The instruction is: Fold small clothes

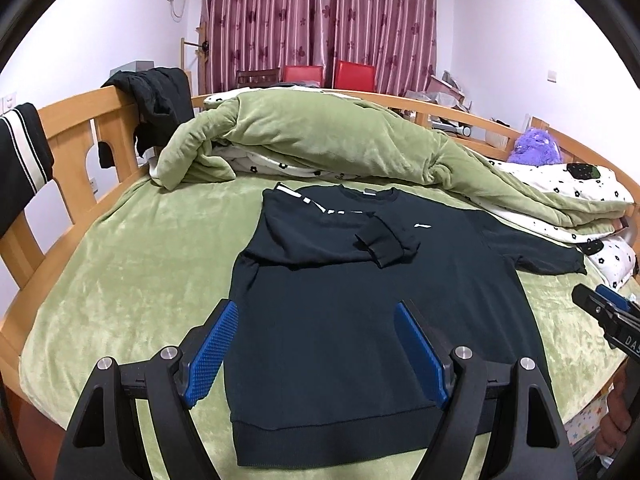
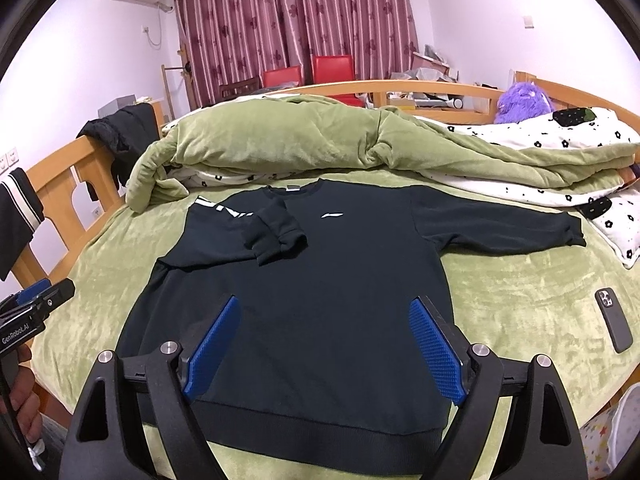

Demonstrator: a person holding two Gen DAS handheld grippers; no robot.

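Matt black cloth sweatshirt [image 2: 320,280], plush green bedspread [image 2: 520,300], glossy wooden bedframe [image 1: 80,120]

White lettering "GenRobot.AI" runs along the left gripper [image 2: 38,300], seen left of the right gripper [image 2: 326,344]; "DAS" shows on the right gripper's body. White letters on the sweatshirt [image 2: 320,280] sleeve ahead are unreadable.

A black sweatshirt [image 2: 320,280] lies flat, front up, on the green bed [image 2: 520,300], its ribbed hem toward the cameras and its collar toward the heaped quilt [image 2: 280,136]. A small white logo [image 2: 332,214] marks the chest. One sleeve [image 2: 248,232] is folded across the chest, showing white lettering along it, with its cuff resting just beside the logo. The other sleeve [image 2: 500,228] stretches straight out sideways, its cuff near the quilt's flowered edge.
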